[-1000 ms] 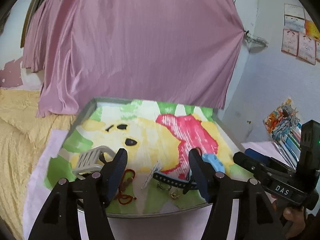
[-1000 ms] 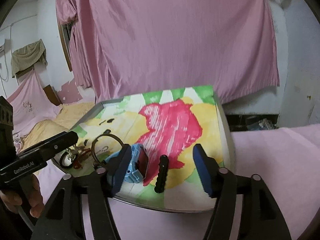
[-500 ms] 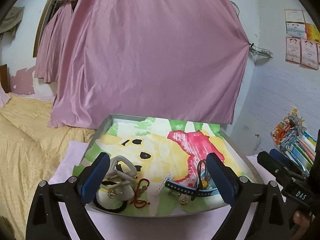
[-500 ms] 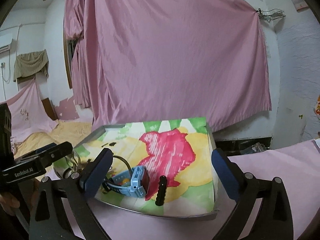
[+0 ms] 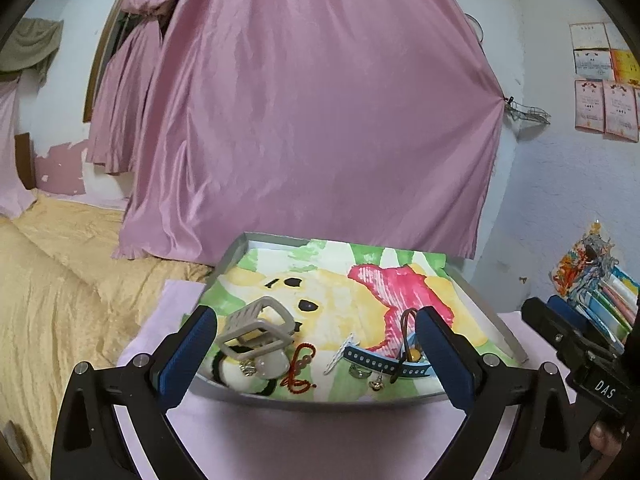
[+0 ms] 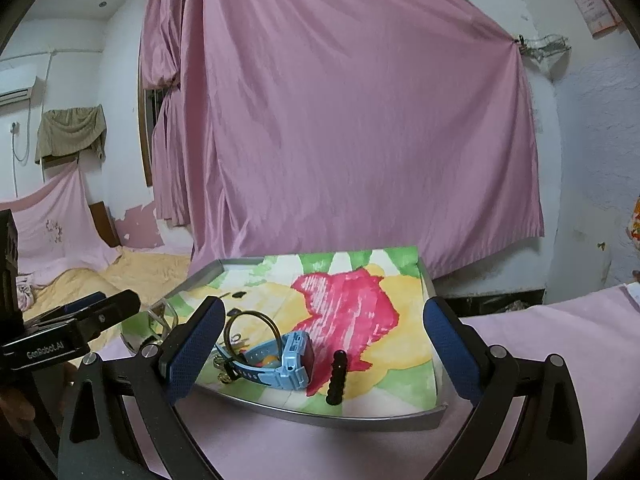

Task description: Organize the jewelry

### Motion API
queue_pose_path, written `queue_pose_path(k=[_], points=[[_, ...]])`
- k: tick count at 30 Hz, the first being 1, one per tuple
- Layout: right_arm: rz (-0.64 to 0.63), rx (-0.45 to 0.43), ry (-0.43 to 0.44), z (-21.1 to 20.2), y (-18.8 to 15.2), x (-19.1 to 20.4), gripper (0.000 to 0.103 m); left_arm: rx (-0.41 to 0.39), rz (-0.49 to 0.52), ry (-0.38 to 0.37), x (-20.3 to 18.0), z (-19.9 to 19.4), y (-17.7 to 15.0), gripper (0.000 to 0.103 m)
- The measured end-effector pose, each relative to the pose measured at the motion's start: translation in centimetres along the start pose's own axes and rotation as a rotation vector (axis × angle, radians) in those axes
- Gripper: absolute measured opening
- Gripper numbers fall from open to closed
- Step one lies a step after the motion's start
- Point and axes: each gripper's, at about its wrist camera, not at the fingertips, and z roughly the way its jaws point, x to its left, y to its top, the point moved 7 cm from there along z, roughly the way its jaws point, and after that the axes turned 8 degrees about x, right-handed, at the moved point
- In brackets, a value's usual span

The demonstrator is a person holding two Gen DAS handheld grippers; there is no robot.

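A metal tray (image 5: 484,300) lined with a painted paper holds the jewelry. In the left wrist view, a grey hair claw (image 5: 256,326), a red cord bracelet (image 5: 300,368), a white clip (image 5: 340,354), a blue dotted strap (image 5: 380,364) and small earrings (image 5: 366,374) lie near its front edge. In the right wrist view, a blue watch (image 6: 286,360), a thin bangle (image 6: 250,330) and a black hair clip (image 6: 337,376) lie in the tray (image 6: 430,280). My left gripper (image 5: 316,356) and my right gripper (image 6: 320,352) are both open, empty and held just in front of the tray.
The tray rests on a pink cloth (image 5: 280,432). A yellow bedspread (image 5: 52,292) lies to the left. A pink curtain (image 5: 320,120) hangs behind. Colourful books (image 5: 600,292) stand at the right. The other gripper shows at each view's edge (image 6: 68,332).
Both grippers have opened wide and pulled back from the tray. The views have risen, so the tray sits lower and farther off.
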Motion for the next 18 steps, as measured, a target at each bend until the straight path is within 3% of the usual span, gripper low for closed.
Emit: queue_pose_path(k=[18], points=[[-0.009, -0.063, 0.039, -8.3, -2.3, 2.7, 0.098, -0.079, 0.019, 0.001, 0.6, -7.9, -2.4, 0.102]])
